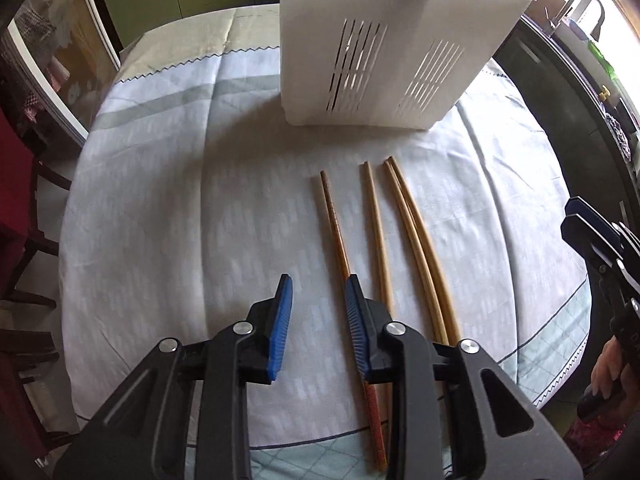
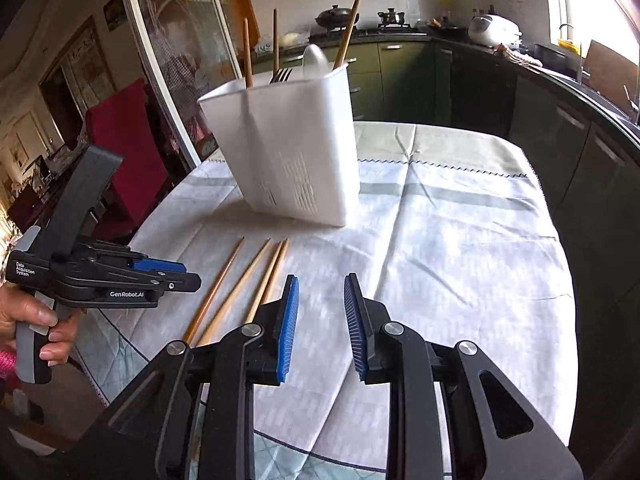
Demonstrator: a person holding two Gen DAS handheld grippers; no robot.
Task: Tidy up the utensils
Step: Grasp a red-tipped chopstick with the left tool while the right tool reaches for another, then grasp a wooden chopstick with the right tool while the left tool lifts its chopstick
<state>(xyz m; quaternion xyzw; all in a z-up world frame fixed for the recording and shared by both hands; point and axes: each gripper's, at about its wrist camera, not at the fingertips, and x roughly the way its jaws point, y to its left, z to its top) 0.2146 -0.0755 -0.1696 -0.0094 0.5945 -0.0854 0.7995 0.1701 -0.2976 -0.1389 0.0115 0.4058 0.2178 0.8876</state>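
Four wooden chopsticks (image 1: 382, 240) lie on the tablecloth (image 1: 180, 200), long axes pointing toward the white utensil holder (image 1: 384, 48). Your left gripper (image 1: 318, 300), jaws wide and empty, hovers just left of the darkest chopstick (image 1: 334, 224); shift right. The right gripper (image 2: 320, 300), also wide and empty, stands farther off.

chopsticks (image 1: 416, 248) look like smooth wood, holder (image 1: 384, 40) is matt white plastic, tablecloth (image 1: 180, 200) is soft woven cloth
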